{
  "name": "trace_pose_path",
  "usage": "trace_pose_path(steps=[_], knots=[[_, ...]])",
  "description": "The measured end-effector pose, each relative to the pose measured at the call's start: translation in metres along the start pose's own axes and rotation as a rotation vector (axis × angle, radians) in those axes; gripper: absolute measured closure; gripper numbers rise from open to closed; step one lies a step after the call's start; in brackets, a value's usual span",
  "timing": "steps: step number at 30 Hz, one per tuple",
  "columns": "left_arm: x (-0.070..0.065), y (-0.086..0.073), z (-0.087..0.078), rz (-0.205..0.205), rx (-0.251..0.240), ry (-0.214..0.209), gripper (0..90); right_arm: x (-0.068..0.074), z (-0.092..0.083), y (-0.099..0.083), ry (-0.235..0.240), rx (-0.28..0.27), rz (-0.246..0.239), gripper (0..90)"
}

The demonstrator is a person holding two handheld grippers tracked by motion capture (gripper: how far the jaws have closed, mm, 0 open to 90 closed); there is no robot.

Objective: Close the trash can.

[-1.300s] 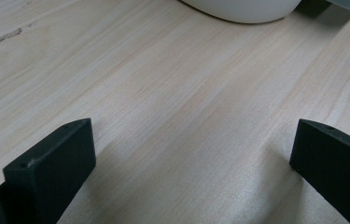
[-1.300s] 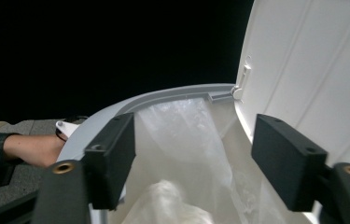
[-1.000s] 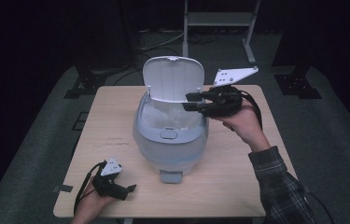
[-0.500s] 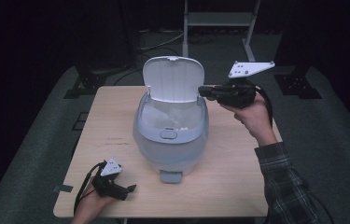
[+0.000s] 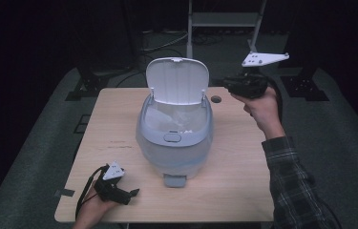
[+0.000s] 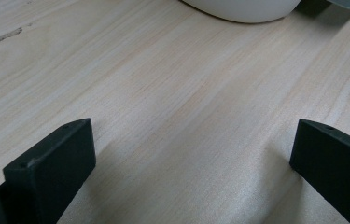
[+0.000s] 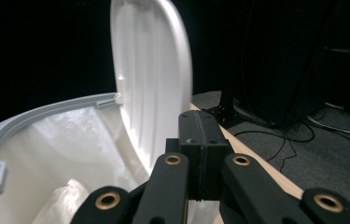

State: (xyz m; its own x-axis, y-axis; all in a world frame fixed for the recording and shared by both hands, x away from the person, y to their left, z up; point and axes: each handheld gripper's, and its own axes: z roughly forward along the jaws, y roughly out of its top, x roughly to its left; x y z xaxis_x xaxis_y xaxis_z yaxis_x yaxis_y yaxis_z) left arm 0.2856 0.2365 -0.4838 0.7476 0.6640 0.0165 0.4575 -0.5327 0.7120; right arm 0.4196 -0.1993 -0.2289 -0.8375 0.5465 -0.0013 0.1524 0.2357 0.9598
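One pale wood table (image 5: 243,191) | grey carpet (image 5: 38,157) | dark room behind

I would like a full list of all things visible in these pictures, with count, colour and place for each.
bin: one, pale grey-blue, table centre, with white liner inside.
lid: one, white, standing open at the bin's back edge.
pedal: one, grey, at the bin's front foot.
table: one, light wood.
hole: one, dark, table's far side, right of the lid.
metal stand: one, grey, on the floor behind.
left hand-held gripper: one, black, near-left corner, jaws open.
right hand-held gripper: one, black, raised right of the lid, jaws shut, empty.
sleeve: one, plaid, right.
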Motion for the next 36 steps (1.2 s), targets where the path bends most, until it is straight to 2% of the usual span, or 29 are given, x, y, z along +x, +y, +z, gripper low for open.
trace_pose_path(steps=[5, 9, 11, 16, 20, 28, 36], knots=[[0.0, 0.0, 0.0, 0.0, 0.0, 0.0, 0.0, -0.007, 0.004, 0.007, -0.015, -0.008, 0.002, 89.9], [0.0, 0.0, 0.0, 0.0, 0.0, 0.0, 0.0, -0.012, 0.008, 0.012, -0.007, -0.01, 0.027, 89.9], [0.0, 0.0, 0.0, 0.0, 0.0, 0.0, 0.0, -0.013, 0.011, 0.015, 0.004, -0.012, 0.023, 90.0], [0.0, 0.0, 0.0, 0.0, 0.0, 0.0, 0.0, -0.01, 0.014, 0.018, 0.048, -0.018, 0.017, 90.0], [0.0, 0.0, 0.0, 0.0, 0.0, 0.0, 0.0, -0.007, 0.013, 0.018, 0.059, -0.017, 0.003, 90.0], [0.0, 0.0, 0.0, 0.0, 0.0, 0.0, 0.0, 0.006, 0.007, 0.016, 0.144, -0.02, -0.012, 90.0], [0.0, 0.0, 0.0, 0.0, 0.001, -0.001, 0.0, 0.017, 0.002, 0.009, 0.191, -0.002, -0.011, 90.0]])
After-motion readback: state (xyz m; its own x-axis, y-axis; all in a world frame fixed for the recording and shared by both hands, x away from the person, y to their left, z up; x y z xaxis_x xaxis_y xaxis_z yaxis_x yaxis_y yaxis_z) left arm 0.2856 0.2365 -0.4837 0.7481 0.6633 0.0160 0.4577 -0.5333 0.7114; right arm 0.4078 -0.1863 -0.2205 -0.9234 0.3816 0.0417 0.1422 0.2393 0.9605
